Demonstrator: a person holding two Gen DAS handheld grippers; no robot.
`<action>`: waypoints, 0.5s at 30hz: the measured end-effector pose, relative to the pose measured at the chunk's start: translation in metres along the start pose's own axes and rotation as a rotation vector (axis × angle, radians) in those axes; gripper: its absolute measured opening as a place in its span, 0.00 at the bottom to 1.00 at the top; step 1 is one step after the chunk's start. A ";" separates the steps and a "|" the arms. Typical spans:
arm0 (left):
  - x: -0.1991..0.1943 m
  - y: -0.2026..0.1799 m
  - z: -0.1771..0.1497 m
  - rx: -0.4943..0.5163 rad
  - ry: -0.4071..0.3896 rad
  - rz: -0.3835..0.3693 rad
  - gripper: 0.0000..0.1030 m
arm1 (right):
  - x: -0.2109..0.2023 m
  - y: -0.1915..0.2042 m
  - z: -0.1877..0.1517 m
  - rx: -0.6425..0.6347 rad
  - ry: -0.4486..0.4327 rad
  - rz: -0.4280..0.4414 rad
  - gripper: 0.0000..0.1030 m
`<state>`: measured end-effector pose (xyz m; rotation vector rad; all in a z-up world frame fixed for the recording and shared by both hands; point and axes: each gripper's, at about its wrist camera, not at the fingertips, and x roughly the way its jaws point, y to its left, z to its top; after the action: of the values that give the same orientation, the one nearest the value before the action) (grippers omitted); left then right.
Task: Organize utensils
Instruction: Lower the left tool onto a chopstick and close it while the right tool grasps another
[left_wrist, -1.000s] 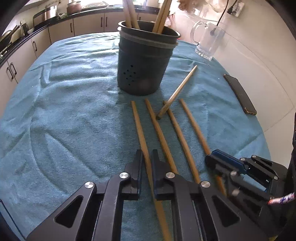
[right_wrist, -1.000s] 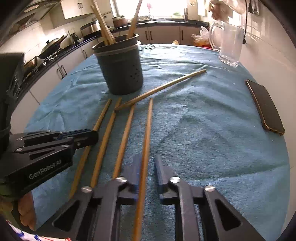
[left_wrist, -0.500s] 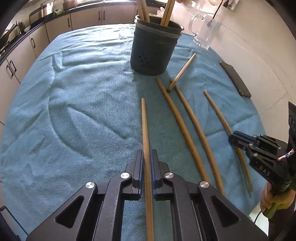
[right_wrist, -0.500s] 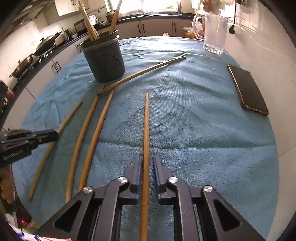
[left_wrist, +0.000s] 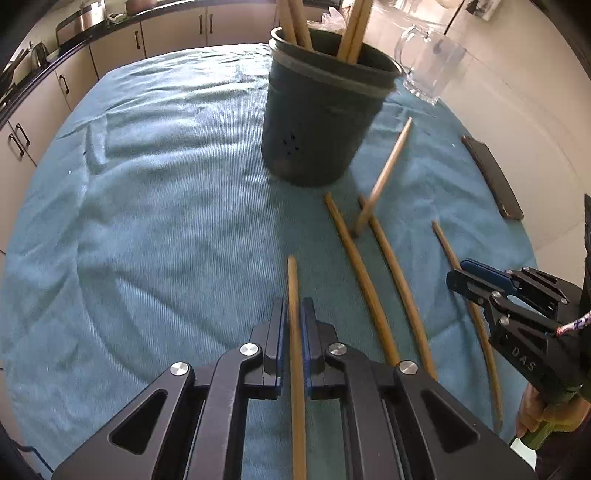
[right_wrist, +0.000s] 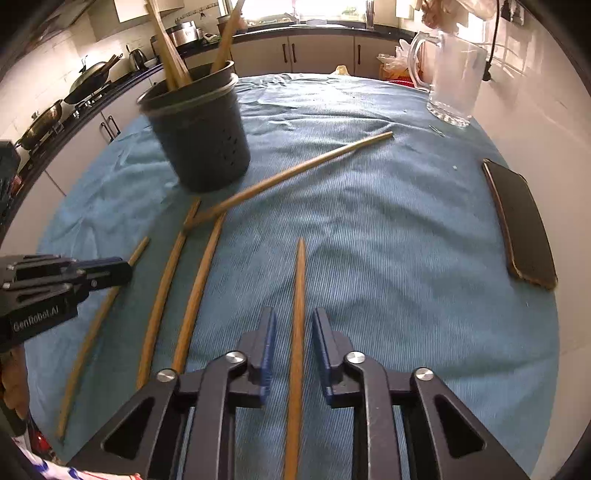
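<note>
My left gripper (left_wrist: 292, 314) is shut on a wooden chopstick (left_wrist: 293, 288) that points toward the dark utensil holder (left_wrist: 317, 122). The holder stands on the blue cloth with several wooden sticks in it; it also shows in the right wrist view (right_wrist: 201, 136). My right gripper (right_wrist: 294, 325) is open, with a wooden chopstick (right_wrist: 299, 280) lying between its jaws and not clamped. Three more chopsticks lie on the cloth: two side by side (left_wrist: 365, 273) (left_wrist: 399, 273) and one leaning across them (left_wrist: 386, 177). The right gripper also shows in the left wrist view (left_wrist: 476, 284).
A glass jug (right_wrist: 454, 81) stands at the back right. A dark phone (right_wrist: 521, 221) lies near the cloth's right edge. The blue cloth (left_wrist: 147, 206) covers the table. Kitchen counters and cabinets run behind and to the left.
My right gripper has opened around its chopstick. Both grippers have moved closer to the holder, the left one carrying its chopstick.
</note>
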<state>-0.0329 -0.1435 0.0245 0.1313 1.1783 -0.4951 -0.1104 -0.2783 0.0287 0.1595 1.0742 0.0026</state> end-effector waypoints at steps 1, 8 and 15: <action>0.001 0.000 0.003 -0.001 0.001 0.000 0.07 | 0.002 0.000 0.005 0.000 0.004 0.003 0.16; 0.005 -0.005 0.007 0.035 -0.040 0.009 0.07 | 0.011 0.005 0.017 -0.017 -0.006 -0.016 0.10; -0.002 -0.003 0.003 0.013 -0.080 0.009 0.05 | 0.005 -0.009 0.017 0.059 -0.048 0.033 0.06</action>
<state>-0.0324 -0.1465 0.0279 0.1263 1.0956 -0.4961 -0.0935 -0.2884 0.0308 0.2293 1.0239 -0.0035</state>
